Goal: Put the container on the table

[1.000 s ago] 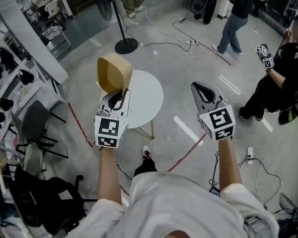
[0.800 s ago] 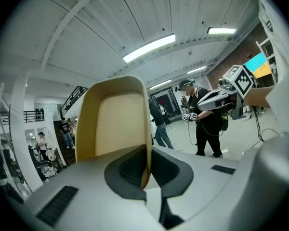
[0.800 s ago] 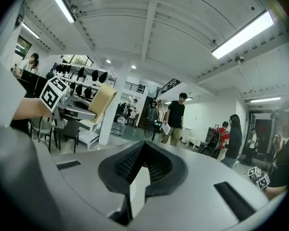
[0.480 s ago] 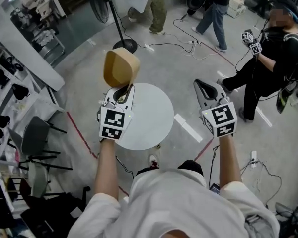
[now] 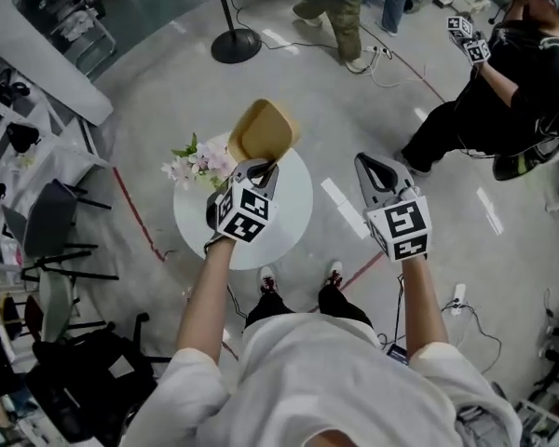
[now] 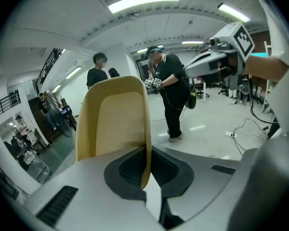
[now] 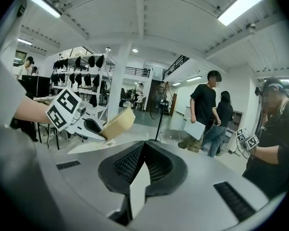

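A tan, rounded-square container hangs above the far edge of the small round white table. My left gripper is shut on its rim, and in the left gripper view the container stands upright with its wall pinched between the jaws. To the right of the table, over the floor, my right gripper is shut with nothing in it. The right gripper view shows the container out to the left in the other gripper.
A bunch of pink and white flowers lies on the table's left edge. A fan stand is behind the table, dark chairs and racks at the left. A person with grippers stands at the far right; cables trail over the floor.
I have come nearer to the table, and the left gripper with the container now hangs over its far edge. The flowers have come into view. The right gripper has hardly moved.
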